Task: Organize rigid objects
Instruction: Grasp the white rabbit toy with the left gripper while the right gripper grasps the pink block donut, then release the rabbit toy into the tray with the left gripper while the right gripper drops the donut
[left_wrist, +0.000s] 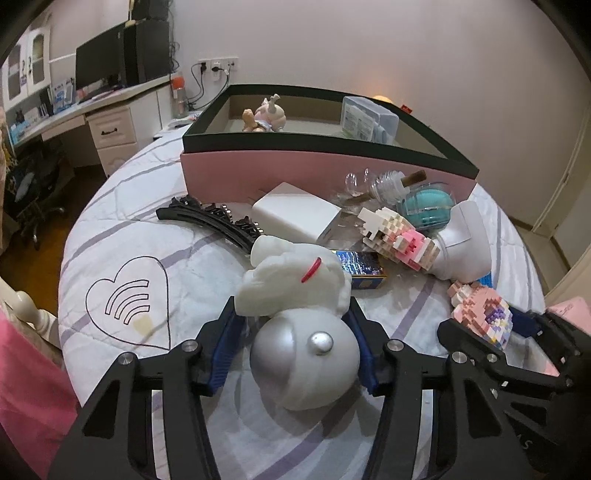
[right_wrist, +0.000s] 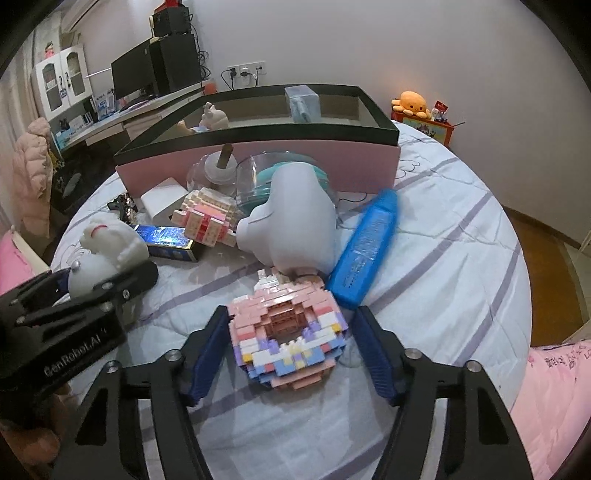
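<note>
We see the left gripper clamped on the white astronaut figurine with silver helmet; the right gripper brackets the pastel brick-built donut on the bed, contact unclear.

Cluttered bed, open box at its far edge.
Toys crowd the bed before the pink box; bare quilt lies toward the left and right edges, and the box top stands open.
</note>
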